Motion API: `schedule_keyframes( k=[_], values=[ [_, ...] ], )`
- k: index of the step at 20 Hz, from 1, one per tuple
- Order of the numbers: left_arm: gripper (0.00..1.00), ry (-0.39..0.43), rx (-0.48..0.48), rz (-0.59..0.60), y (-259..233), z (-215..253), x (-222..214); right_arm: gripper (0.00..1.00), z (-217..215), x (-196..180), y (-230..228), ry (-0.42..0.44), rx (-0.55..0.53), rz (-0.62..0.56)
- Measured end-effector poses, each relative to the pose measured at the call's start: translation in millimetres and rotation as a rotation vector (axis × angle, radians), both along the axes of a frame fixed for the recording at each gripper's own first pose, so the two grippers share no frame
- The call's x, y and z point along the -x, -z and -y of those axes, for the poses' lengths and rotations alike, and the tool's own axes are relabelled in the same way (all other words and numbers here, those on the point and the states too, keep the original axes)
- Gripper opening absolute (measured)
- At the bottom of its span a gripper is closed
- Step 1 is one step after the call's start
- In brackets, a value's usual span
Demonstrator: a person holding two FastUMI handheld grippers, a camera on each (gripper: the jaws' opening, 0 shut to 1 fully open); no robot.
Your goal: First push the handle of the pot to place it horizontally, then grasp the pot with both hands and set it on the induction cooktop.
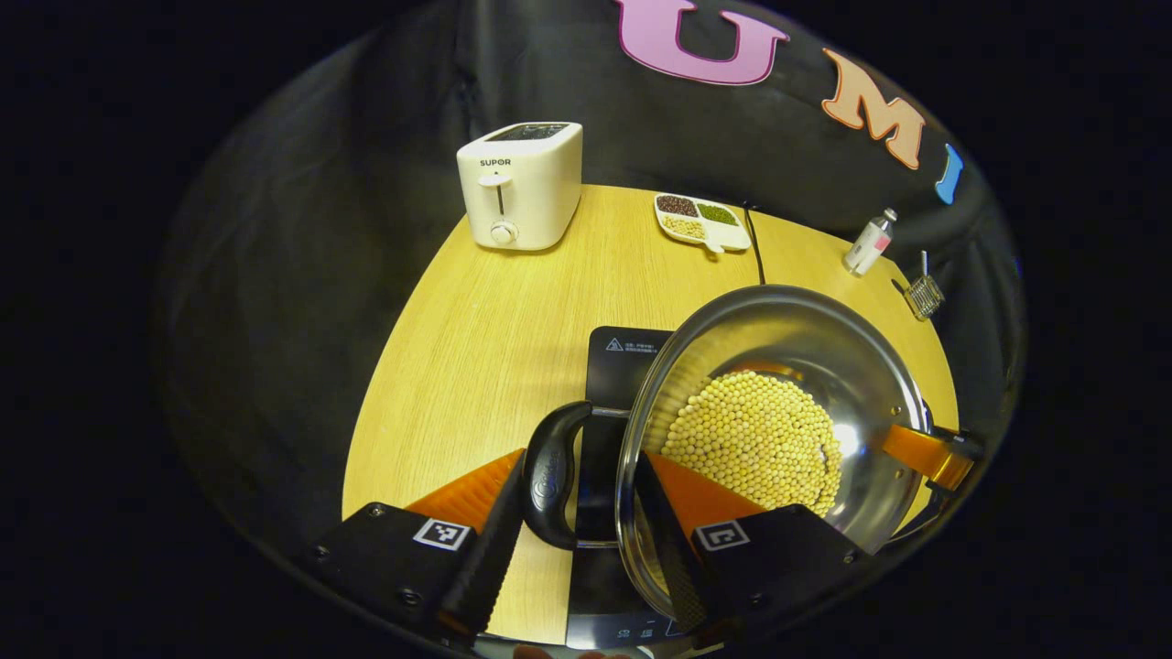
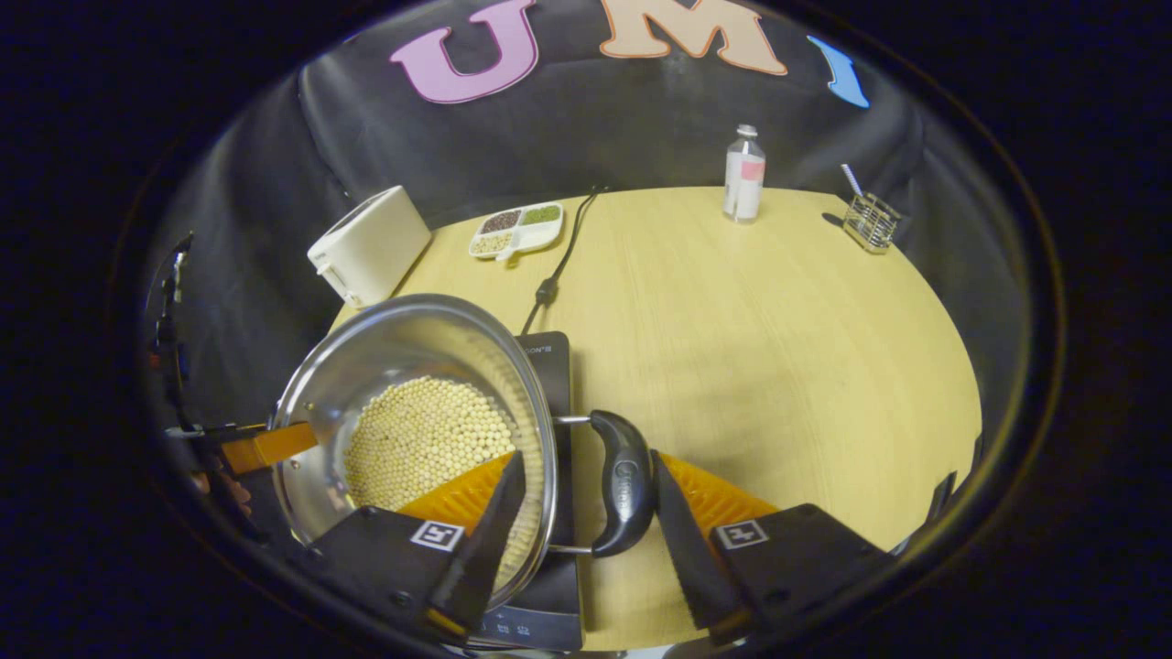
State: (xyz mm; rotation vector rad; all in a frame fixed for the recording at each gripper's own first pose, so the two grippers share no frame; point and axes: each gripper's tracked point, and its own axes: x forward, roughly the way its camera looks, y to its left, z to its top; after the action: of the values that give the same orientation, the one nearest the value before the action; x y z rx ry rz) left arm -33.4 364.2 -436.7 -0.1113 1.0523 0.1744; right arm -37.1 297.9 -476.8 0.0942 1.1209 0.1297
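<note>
Above the black induction cooktop, at the near edge of the round light-wood bench, sits the shiny stainless-steel pot with a layer of pale yellow beans in its bottom; whether its base rests on the cooktop or is held just above it cannot be told. In the left gripper view, the left gripper straddles one black loop handle, with one finger outside the handle and the other inside the pot rim; the jaws stand apart around the handle and rim, and contact on both sides cannot be confirmed. In the right gripper view, the right gripper straddles the opposite black loop handle in the same manner, one finger inside the rim and one outside the handle. Both handles lie level. Farther back on the bench stand a white toaster, a white divided dish of assorted beans, a clear bottle with a pink label and a small wire basket. A black power cord runs from the cooktop toward the bench's far edge.
</note>
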Motion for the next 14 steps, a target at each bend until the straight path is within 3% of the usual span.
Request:
schedule_keyframes(
  k=[2, 5, 9, 14],
  values=[
    [0.79, -0.009, -0.023, 0.015, -4, -5, -2, 0.97, 3, -1, -1, 0.004, 0.007, 0.009],
    [0.90, -0.023, -0.024, 0.033, -6, -7, 0, 0.95, 3, -2, -3, -0.004, 0.009, 0.021],
    [0.91, -0.045, -0.036, 0.072, -15, -8, 1, 0.98, 7, -5, -12, -0.015, 0.017, 0.063],
    [0.91, -0.026, -0.142, 0.197, -52, -16, -8, 0.97, 18, -13, -34, -0.024, 0.027, 0.149]
  ],
)
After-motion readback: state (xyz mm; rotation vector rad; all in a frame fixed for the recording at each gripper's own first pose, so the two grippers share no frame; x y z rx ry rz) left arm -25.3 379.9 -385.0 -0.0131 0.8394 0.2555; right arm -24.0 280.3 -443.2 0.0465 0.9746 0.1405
